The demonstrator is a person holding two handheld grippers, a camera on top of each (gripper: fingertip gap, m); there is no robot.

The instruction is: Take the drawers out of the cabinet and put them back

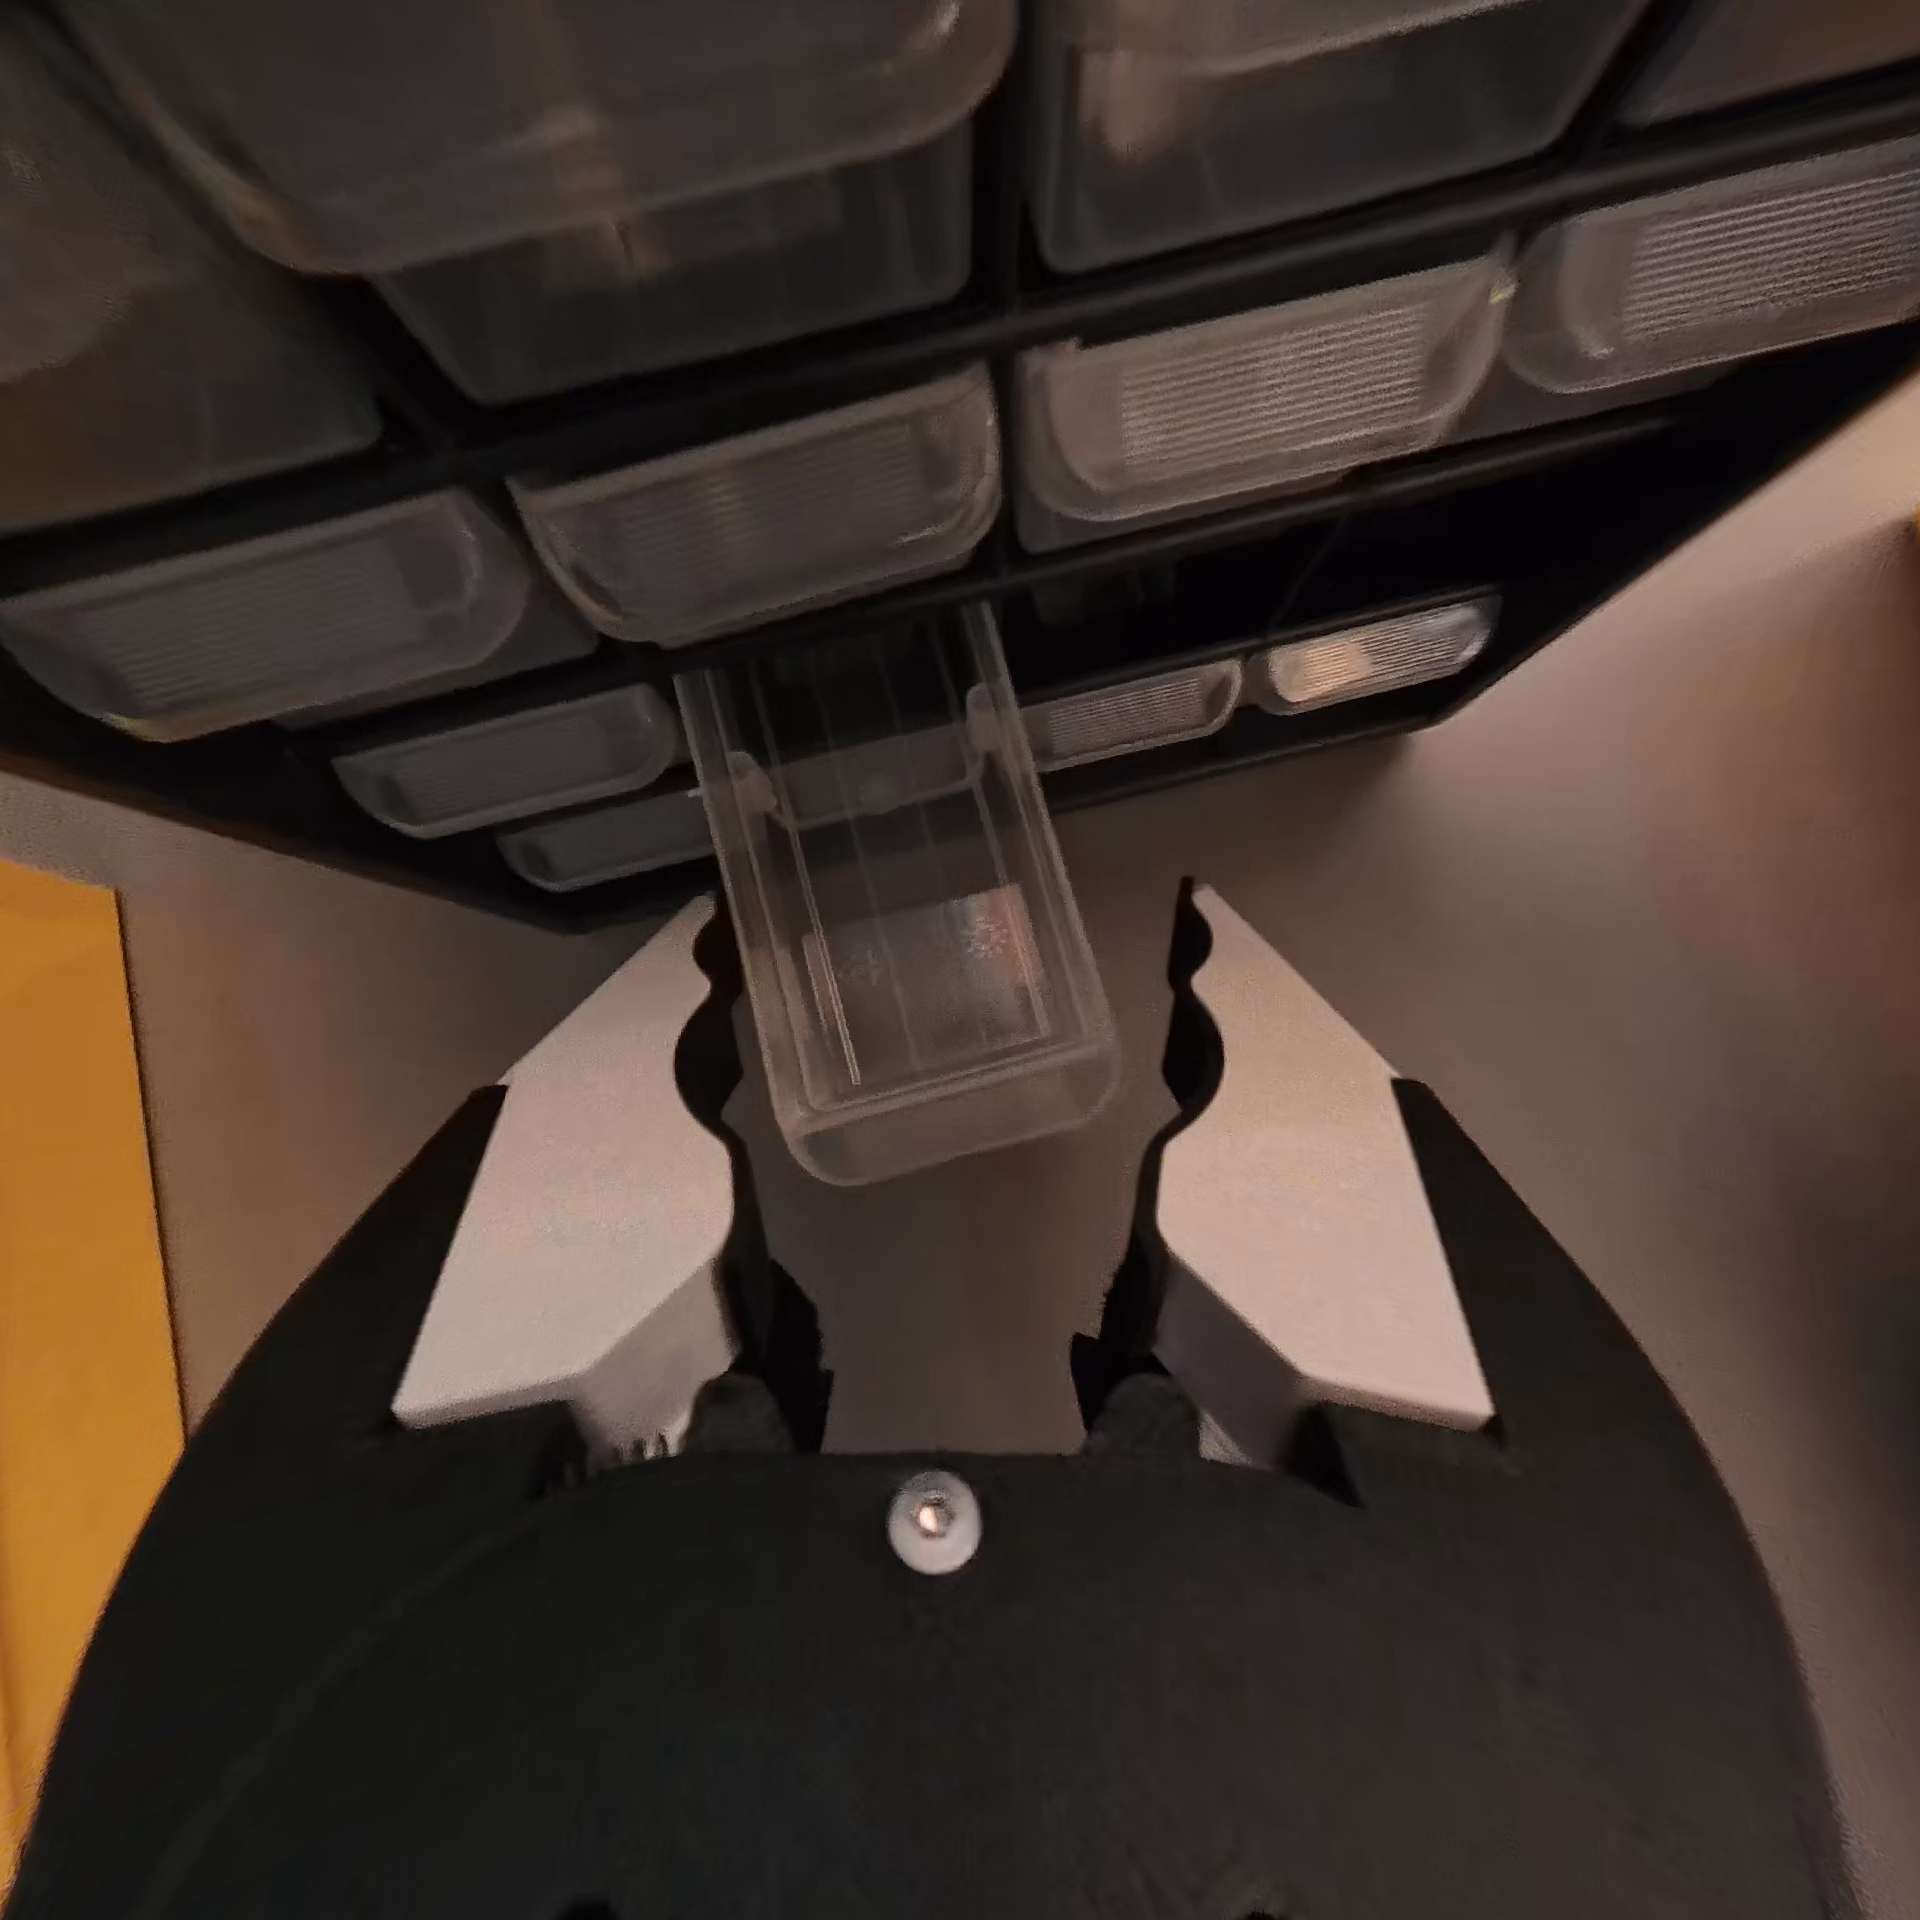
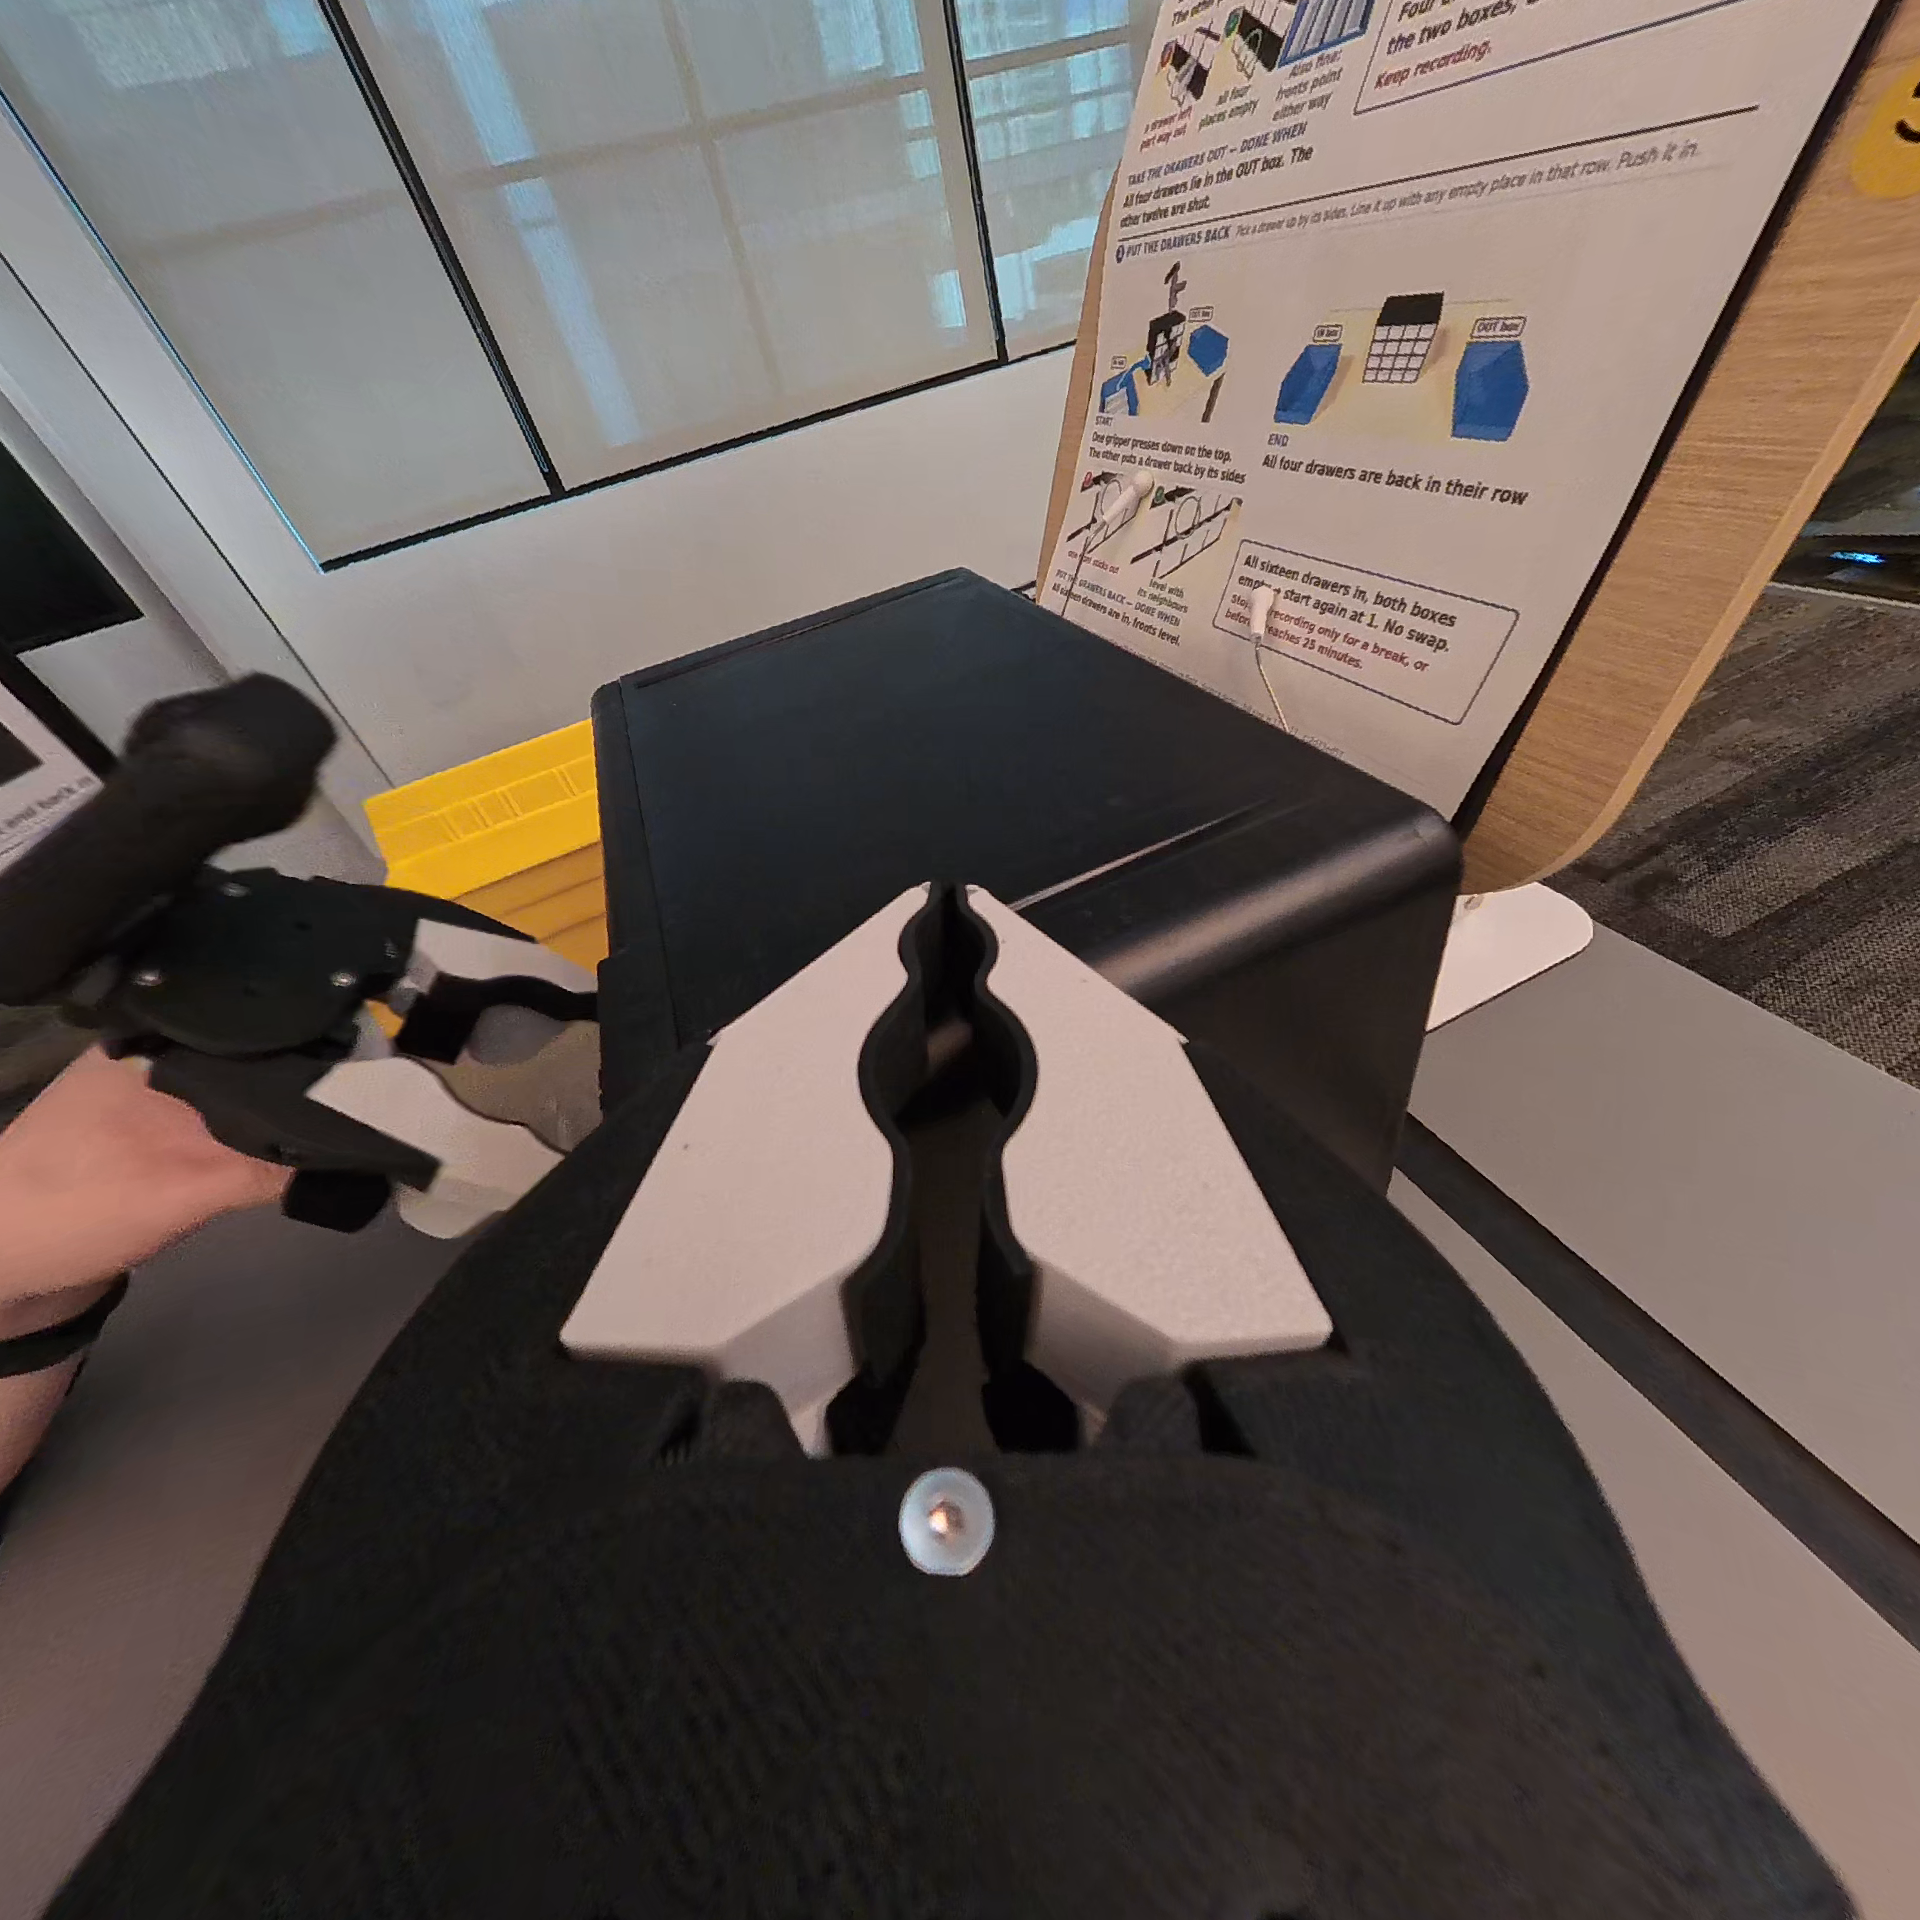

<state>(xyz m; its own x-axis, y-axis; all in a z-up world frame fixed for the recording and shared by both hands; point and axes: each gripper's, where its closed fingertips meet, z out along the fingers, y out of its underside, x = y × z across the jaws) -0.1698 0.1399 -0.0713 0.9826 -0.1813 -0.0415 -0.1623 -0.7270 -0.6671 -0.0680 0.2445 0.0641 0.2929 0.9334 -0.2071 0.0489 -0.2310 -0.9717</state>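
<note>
My left gripper (image 1: 940, 935) fingers wide apart, holding nothing; clear drawer (image 1: 914, 935) half out of cabinet (image 1: 727, 457), between fingers, long axis along them. Right gripper (image 2: 951, 904) pinched together, empty, on cabinet top.

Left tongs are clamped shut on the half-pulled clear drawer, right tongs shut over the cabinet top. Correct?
Not quite. In the left wrist view the left tongs are open: the fingers straddle the clear drawer with a clear gap on the right side, so it isn't clamped. The rest holds: the drawer is half out, and the right tongs are shut over the cabinet top.
</note>
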